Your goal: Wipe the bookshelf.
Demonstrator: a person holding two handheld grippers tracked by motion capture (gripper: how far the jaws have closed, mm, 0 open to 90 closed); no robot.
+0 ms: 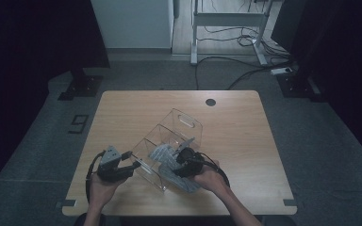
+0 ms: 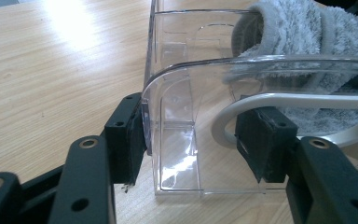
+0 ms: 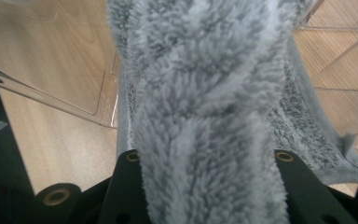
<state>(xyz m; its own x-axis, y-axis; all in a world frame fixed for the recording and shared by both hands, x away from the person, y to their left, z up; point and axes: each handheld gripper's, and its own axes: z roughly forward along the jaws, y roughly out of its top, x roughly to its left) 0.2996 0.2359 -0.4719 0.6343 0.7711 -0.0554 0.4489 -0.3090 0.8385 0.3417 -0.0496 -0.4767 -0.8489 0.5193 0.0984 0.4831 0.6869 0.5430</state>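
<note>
A clear plastic divided bin (image 1: 181, 123) lies tilted across the middle of the wooden table (image 1: 235, 141). My left gripper (image 1: 134, 162) is at its near-left end. In the left gripper view the left gripper (image 2: 191, 135) has its pads closed on the bin's end wall (image 2: 177, 93), beside the handle cut-out. A grey fluffy towel (image 1: 184, 181) drapes over the bin's near side and partly into it. My right gripper (image 1: 181, 157) is shut on that towel. In the right gripper view the towel (image 3: 205, 93) bulges up between the right gripper's (image 3: 205, 158) jaws, over the bin's clear panel (image 3: 51, 93).
A round cable hole (image 1: 210, 102) sits near the table's far edge. Beyond the table are a white desk frame (image 1: 226, 19), floor cables and a power strip (image 1: 281, 71). Dark curtains stand at both sides. Bare tabletop lies at the far and right sides.
</note>
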